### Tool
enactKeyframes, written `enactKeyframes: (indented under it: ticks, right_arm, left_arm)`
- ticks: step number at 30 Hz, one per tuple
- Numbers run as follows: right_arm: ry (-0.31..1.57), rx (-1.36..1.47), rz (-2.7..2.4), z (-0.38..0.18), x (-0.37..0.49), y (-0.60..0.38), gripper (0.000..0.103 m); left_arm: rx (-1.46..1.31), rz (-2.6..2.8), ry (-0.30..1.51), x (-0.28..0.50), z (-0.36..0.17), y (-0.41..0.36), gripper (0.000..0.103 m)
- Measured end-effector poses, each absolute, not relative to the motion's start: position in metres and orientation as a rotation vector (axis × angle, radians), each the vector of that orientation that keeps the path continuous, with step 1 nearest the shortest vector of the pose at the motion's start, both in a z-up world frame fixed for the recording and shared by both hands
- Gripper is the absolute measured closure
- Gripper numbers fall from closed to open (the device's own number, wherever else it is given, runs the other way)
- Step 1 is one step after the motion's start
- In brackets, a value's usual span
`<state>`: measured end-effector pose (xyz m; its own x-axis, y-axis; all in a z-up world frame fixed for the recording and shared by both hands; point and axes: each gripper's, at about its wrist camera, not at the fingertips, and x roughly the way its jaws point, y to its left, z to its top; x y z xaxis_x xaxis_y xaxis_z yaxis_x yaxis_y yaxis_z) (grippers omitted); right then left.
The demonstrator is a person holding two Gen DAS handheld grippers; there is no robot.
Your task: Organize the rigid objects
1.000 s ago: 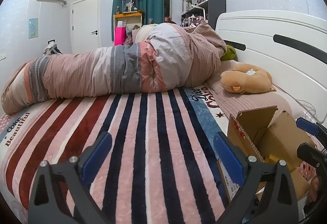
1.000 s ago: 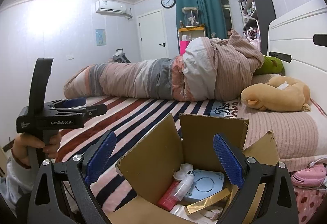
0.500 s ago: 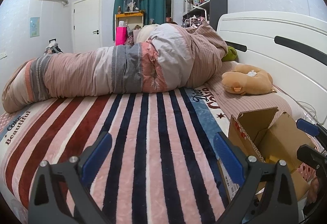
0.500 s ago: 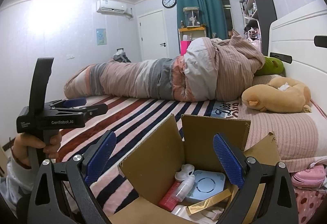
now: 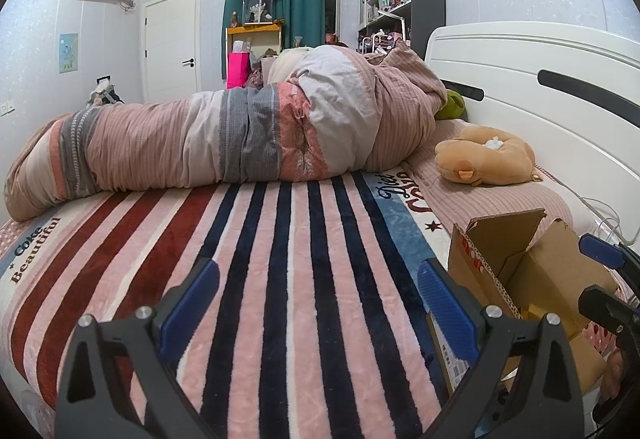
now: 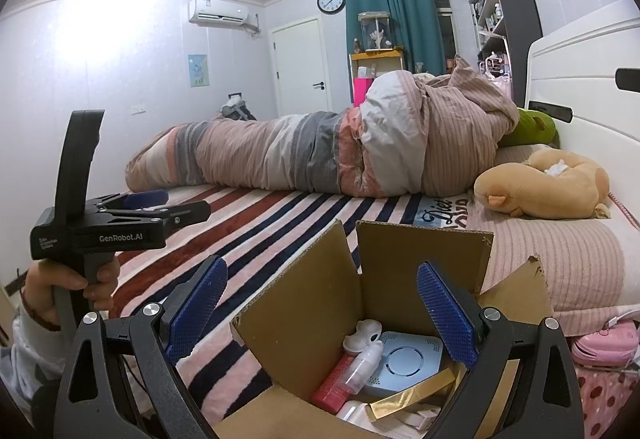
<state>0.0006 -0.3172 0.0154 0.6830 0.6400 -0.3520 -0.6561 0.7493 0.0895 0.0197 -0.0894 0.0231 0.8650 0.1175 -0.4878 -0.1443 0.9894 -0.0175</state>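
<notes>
A: What is the right gripper (image 6: 320, 303) doing?

B: It is hovering over the open cardboard box (image 6: 420, 271), and its blue fingers (image 6: 198, 305) are standing wide apart, gripping nothing.

A: And what is lying inside that box?

B: A pale blue device (image 6: 404, 359) is sitting toward the 6 o'clock part of the right wrist view. A small clear bottle (image 6: 360, 365) is leaning across its 9 o'clock edge, a red packet (image 6: 332, 383) is lying just beside the bottle, a white piece (image 6: 362, 333) is showing at 12 o'clock of the bottle, and a gold strip (image 6: 412, 395) is lying at 6 o'clock of the device.

A: Where is the box sitting?

B: It is resting on the striped blanket (image 5: 280, 271) of the bed, with all flaps standing up. From the left wrist camera the cardboard box (image 5: 532, 271) is appearing at about 4 o'clock.

A: How is the left gripper (image 5: 318, 303) looking?

B: Its fingers (image 5: 192, 301) are also spreading wide, holding nothing, above the bare blanket. In the right wrist view the left gripper (image 6: 160, 205) is showing at 9 o'clock, with a hand (image 6: 74, 281) wrapping its handle.

A: Anything else on the bed?

B: A rolled quilt (image 5: 224, 143) is stretching across at 12 o'clock, and a tan plush toy (image 5: 486, 163) is lying on the pillow at 2 o'clock, well apart from the box.
</notes>
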Motion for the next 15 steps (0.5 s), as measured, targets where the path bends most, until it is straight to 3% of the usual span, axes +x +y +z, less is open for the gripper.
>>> enactKeyframes:
  ticks: [15]
  right_arm:
    - [0.379, -0.048, 0.732, 0.0144, 0.0016, -0.3165, 0.007]
  left_arm:
    - [-0.054, 0.135, 0.507, 0.0199, 0.0233, -0.0881, 0.004]
